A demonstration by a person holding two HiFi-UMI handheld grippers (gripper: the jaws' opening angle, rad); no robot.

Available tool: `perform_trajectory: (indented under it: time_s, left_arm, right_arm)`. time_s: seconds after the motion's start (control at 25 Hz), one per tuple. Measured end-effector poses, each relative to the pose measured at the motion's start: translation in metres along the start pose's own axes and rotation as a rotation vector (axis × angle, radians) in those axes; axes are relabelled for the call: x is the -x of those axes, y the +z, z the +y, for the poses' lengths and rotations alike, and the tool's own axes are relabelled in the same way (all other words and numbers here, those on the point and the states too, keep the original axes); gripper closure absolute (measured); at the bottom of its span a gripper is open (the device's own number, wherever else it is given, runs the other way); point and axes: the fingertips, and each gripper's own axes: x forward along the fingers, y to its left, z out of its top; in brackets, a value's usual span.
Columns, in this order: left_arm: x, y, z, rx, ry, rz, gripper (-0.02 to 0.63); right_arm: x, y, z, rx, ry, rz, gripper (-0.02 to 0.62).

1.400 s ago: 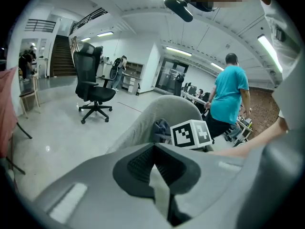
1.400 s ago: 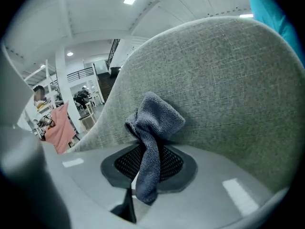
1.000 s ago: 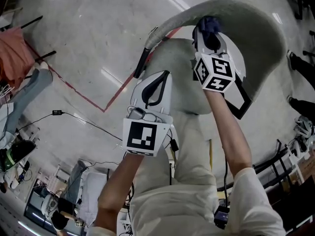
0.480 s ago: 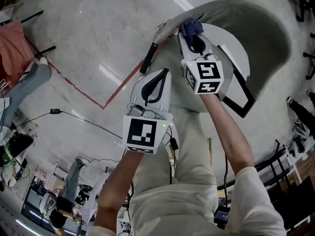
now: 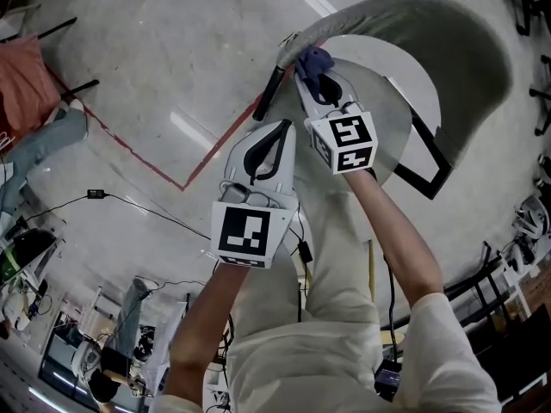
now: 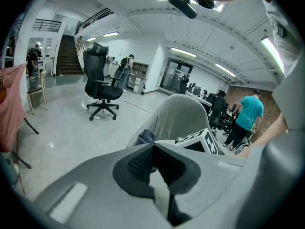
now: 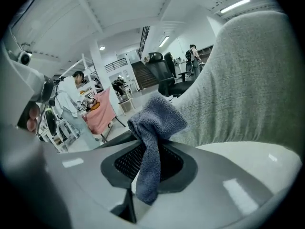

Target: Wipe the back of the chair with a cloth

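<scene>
The right arm reaches forward, and the right claw (image 5: 312, 77) is clamped on the blue cloth (image 5: 315, 58), whose bunched end lies against the left end of the grey chair back (image 5: 430, 20). The left claw (image 5: 277, 138) is held just beside it, short of the chair, its jaws pressed together with nothing between them.
</scene>
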Motion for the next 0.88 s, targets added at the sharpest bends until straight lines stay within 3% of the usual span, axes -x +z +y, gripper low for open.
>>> perform_trajectory:
  time_s: [0.16, 0.32, 0.64, 0.88]
  left_arm:
    - [0.006, -0.001, -0.002, -0.009, -0.007, -0.001, 0.606]
    - [0.008, -0.004, -0.005, -0.026, -0.020, 0.006, 0.606]
    - [0.010, 0.000, -0.019, -0.071, -0.072, 0.017, 0.606]
    - [0.004, -0.005, -0.046, -0.125, -0.153, 0.033, 0.605]
  right_arm:
    - [0.001, -0.004, 0.020, 0.022, 0.049, 0.020, 0.509]
    - [0.002, -0.008, 0.020, -0.011, 0.026, 0.012, 0.509]
    - [0.056, 0.001, -0.016, -0.130, -0.154, -0.084, 0.509]
    - [0.121, -0.015, -0.066, -0.284, -0.358, -0.159, 0.509]
